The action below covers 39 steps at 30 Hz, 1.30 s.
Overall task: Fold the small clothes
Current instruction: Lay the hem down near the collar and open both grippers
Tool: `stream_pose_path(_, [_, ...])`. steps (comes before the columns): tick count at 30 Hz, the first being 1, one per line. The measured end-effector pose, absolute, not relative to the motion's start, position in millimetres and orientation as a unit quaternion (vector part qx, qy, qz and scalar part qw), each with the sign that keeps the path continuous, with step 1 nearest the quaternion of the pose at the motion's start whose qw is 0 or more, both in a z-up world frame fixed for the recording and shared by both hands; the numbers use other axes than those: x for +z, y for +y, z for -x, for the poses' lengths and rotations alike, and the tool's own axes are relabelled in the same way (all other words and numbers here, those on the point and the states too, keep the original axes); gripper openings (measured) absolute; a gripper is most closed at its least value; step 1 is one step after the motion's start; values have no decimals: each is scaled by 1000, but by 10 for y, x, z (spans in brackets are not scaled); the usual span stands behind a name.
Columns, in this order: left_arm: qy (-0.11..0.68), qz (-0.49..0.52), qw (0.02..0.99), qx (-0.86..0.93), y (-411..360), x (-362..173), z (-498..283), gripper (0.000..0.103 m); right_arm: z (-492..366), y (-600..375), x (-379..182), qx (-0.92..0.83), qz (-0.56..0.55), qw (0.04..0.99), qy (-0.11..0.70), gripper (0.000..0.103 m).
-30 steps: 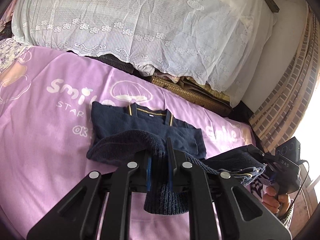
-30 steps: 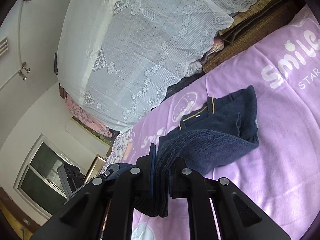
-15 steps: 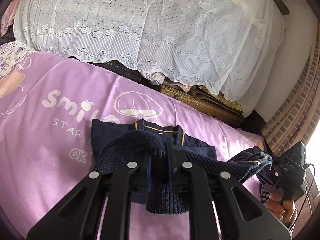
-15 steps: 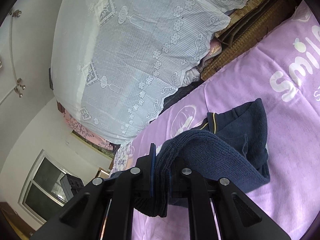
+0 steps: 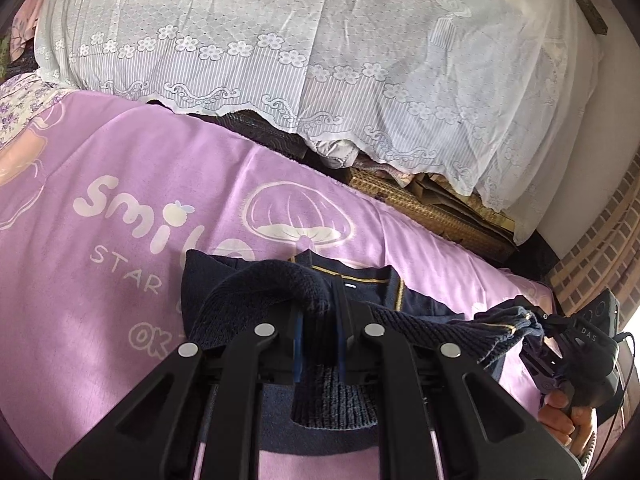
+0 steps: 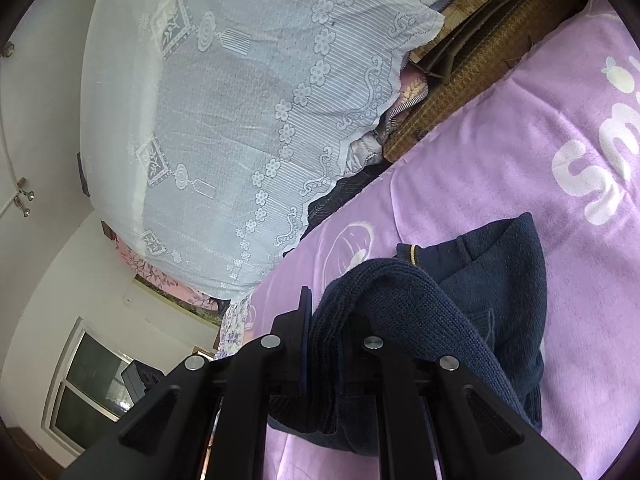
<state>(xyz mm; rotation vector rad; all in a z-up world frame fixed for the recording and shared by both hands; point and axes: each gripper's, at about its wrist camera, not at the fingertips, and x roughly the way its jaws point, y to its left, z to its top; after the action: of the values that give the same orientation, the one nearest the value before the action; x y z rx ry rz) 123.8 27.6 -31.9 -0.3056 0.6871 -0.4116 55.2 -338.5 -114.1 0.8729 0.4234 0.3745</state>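
A small navy knit sweater [image 5: 256,284] with a yellow-striped collar [image 5: 360,280] lies on a purple blanket [image 5: 120,168]. Its ribbed bottom hem is lifted and stretched between both grippers. My left gripper [image 5: 318,320] is shut on the hem's left part, with fabric bunched between the pads. In the left wrist view the right gripper [image 5: 536,332] holds the hem's other corner at the right edge, a hand [image 5: 564,420] on its handle. In the right wrist view my right gripper [image 6: 324,320] is shut on the sweater's [image 6: 500,272] thick knit edge.
A white lace cover [image 5: 320,60] drapes over a tall pile behind the blanket. A woven mat [image 5: 432,208] shows under its edge. A brick-pattern wall [image 5: 596,252] stands at the right. A window [image 6: 88,384] and white wall are seen in the right wrist view.
Both grippers have carried the lifted hem forward over the sweater toward its collar. The folded part now covers more of the body, and the lace cover looks closer.
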Motion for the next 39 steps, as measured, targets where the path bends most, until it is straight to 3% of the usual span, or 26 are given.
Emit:
stream_pose_path(18, [382, 142, 903, -139, 171, -914, -1804, 12, -1262, -3475, -1689, 129, -425, 859, 255, 10])
stream_pose_path(27, [406, 134, 897, -116, 113, -1090, -1911, 17, -1406, -3503, -1903, 105, -419, 858, 278, 12])
stream_pose_path(29, [402, 129, 899, -119, 107, -1053, -1882, 19, -1402, -3515, -1902, 110, -424, 855, 276, 20])
stream_pose_path(32, [386, 137, 902, -132, 161, -928, -1801, 30, -1296, -3540, -1789, 105, -422, 864, 254, 51])
stream_pose_path(35, [361, 154, 907, -152, 249, -756, -1693, 40, -1199, -3540, -1637, 117, -417, 871, 233, 51])
stream_pose_path(39, [338, 150, 916, -158, 264, -597, -1595, 47, -1070, -3474, -1430, 117, -387, 890, 209, 51])
